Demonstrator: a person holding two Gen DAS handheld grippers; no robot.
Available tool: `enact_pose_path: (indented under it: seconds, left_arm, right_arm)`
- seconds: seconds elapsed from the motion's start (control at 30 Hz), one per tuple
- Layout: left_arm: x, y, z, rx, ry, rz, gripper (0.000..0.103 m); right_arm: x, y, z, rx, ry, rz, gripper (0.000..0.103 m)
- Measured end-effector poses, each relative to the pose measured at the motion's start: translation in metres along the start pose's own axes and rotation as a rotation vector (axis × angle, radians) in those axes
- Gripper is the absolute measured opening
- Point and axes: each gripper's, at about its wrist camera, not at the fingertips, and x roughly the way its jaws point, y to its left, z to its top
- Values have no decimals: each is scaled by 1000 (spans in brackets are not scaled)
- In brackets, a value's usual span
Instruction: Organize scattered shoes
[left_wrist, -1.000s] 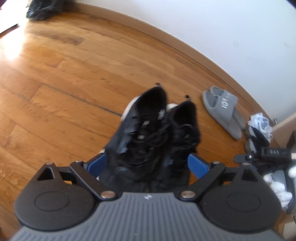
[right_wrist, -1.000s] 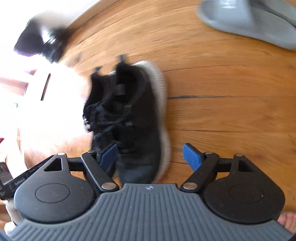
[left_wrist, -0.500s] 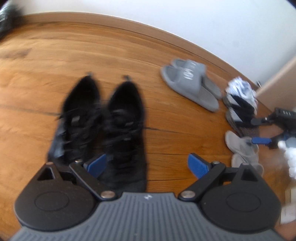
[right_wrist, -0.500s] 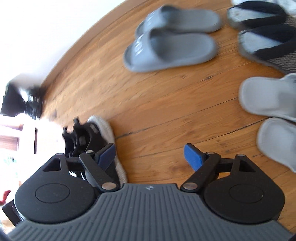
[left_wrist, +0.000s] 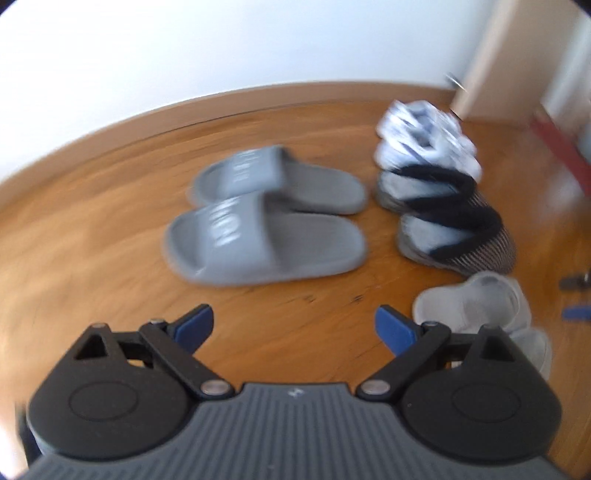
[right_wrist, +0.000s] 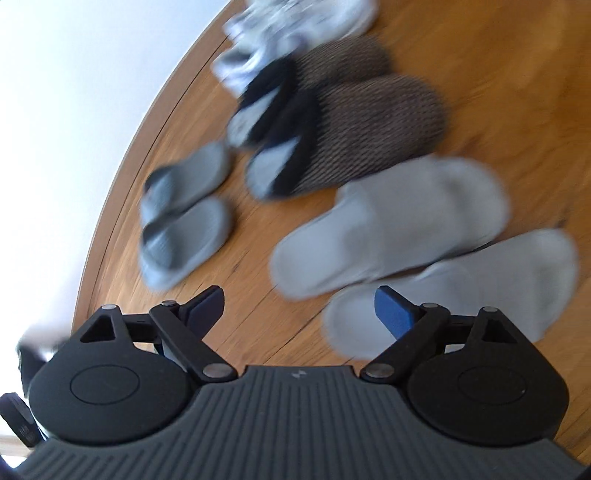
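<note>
Grey slides (left_wrist: 266, 236) on wood floor (left_wrist: 92, 240), left gripper (left_wrist: 294, 325) spread empty; right gripper (right_wrist: 299, 306) just widened, empty

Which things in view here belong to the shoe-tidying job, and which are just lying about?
Belongs to the job:
- grey slides, a pair
- striped slippers, a pair
- light grey slippers, a pair
- white sneakers, blurred
- left gripper and right gripper, both open and empty

Just lying about:
- red object, right edge, too blurred to identify
</note>
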Motion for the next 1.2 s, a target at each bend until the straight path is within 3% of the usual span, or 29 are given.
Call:
enact_pose_path:
  seconds: [0.03, 0.17, 0.23, 0.3, 0.37, 0.5, 0.63, 0.67, 0.77, 0.8, 0.87, 0.93, 1.0, 1.07, 1.2]
  left_arm:
    - [8, -11, 7, 67, -11, 14, 95]
    - [35, -21, 25, 170, -23, 45, 95]
    - [56, -10, 37, 131, -23, 48, 95]
    - [71, 1, 46, 73, -29, 67, 95]
    - [90, 21, 53, -29, -51, 85, 95]
    - [124, 59, 49, -248, -85, 101, 95]
    - [156, 103, 7, -599, -55, 49, 95]
    - [154, 103, -1, -610, -91, 45, 95]
    - [145, 94, -26, -609, -164, 22, 84]
    - [141, 88, -34, -596, -159, -15, 82]
    - [134, 74, -51, -579, -129, -157, 82]
    - [131, 49, -74, -547, 4, -354, 84]
    - [121, 30, -87, -469, 46, -346, 85]
    - [97, 7, -104, -303, 38, -287, 85]
    - [66, -6, -110, -33, -107, -159, 92]
  right_arm:
    - [-1, -10, 4, 8, -6, -10, 92]
    - [-3, -34, 16, -5, 9, -28, 92]
    - [-6, -37, 22, -22, 8, -49, 92]
    - [-11, -35, 29, -11, 16, -15, 92]
    - [-16, -30, 34, -44, 18, 19, 92]
    - [-20, -17, 36, -129, 20, 5, 92]
    - [-16, -14, 38, -102, 57, 22, 92]
    - [-15, -12, 38, -101, 63, 27, 92]
    - [-15, -5, 36, -129, 66, 27, 92]
    - [-14, -4, 35, -133, 68, 26, 92]
    - [-14, -5, 32, -131, 73, 17, 93]
    - [-12, -8, 30, -118, 82, -4, 94]
    - [-10, -10, 28, -100, 92, -8, 94]
    - [-10, -9, 26, -89, 99, 5, 94]
    - [-10, 0, 20, -117, 104, 23, 95]
